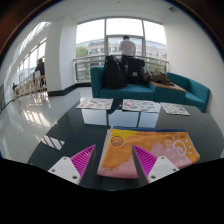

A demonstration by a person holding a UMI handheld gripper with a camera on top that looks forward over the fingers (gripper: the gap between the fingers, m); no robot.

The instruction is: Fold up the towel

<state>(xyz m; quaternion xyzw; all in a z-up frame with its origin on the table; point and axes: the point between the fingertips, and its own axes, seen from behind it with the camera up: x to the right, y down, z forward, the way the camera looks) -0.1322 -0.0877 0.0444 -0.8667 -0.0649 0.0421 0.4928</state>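
- Currently the gripper is seen held above a dark glossy table, nothing gripped.
- Fingers are spread wide apart; pink pads with triangular shape are shown on the inner faces, white tips at the outer sides.
- Nothing is pressed between the fingers; only the table surface and the near edge of the towel are seen in the gap.
- Towel is laid flat on the table, just ahead of the fingers and slightly toward the right finger; orange and pink with pale round patterns, roughly rectangular.
- Near edge of the towel is partly overlapped in view by the right finger; contact cannot be told.
- Several printed sheets are laid in a row along the far side of the table, well apart from the towel.
- Teal sofa is placed beyond the table, with dark bags on its seat.
- Person is seen standing behind the sofa, facing large windows.
- Another person is seen far off to the left near more windows.
- Floor is pale and shiny, window light reflected on it.
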